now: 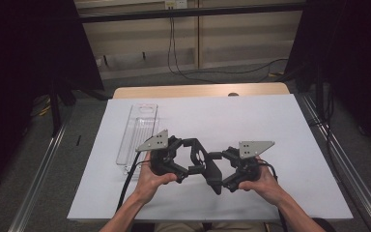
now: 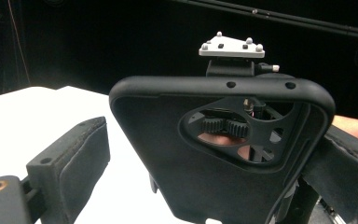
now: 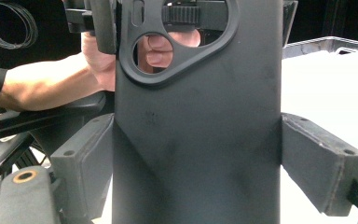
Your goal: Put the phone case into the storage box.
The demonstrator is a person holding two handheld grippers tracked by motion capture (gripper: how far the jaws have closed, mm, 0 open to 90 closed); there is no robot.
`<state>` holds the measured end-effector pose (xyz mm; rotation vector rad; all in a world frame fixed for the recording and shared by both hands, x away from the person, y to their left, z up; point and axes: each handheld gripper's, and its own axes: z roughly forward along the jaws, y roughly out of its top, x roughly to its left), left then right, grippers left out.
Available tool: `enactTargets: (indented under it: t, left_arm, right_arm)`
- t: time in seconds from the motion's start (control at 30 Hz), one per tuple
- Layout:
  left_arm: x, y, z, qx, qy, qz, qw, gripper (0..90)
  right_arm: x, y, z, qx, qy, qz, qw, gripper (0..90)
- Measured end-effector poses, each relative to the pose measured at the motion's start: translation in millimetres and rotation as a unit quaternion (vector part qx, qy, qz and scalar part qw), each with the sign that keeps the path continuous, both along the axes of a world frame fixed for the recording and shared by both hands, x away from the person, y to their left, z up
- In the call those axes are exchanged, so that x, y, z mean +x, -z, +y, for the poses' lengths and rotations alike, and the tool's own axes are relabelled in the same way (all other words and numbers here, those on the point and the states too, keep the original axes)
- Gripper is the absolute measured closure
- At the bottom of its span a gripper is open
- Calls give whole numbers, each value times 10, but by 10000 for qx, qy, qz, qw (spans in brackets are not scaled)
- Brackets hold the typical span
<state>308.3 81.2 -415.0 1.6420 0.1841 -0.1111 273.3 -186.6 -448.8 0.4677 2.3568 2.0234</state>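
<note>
A black phone case [image 1: 207, 163] with a camera cut-out is held above the white table between both grippers. My right gripper [image 1: 219, 171] is shut on it; in the right gripper view both pads [image 3: 86, 158] press the case [image 3: 196, 140] at its sides. My left gripper [image 1: 195, 155] stands open around the case's other end. In the left gripper view the case [image 2: 191, 177] sits between the jaws, the left pad [image 2: 74, 158] clear of its edge and the right pad [image 2: 345, 163] close against it. The right gripper's toothed gears show through the cut-out.
A long clear plastic tray [image 1: 137, 133] lies on the white board [image 1: 251, 121] to the left of the grippers, its rim [image 3: 326, 44] visible in the right gripper view. A wooden table edge [image 1: 198, 90] runs behind. Dark curtains flank both sides.
</note>
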Motion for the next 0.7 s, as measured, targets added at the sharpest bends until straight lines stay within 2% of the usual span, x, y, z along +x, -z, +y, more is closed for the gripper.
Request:
enactTargets:
  t: [0.3,0.7]
  left_arm:
    - [-13,4,-7,12,48,26,10000,60]
    - [-16,6,-18,-41,55,44,10000,59]
  right_arm:
    - [-1,19,19,29,-150,65,9999,144]
    - [2,35,41,18,-146,82,9999,144]
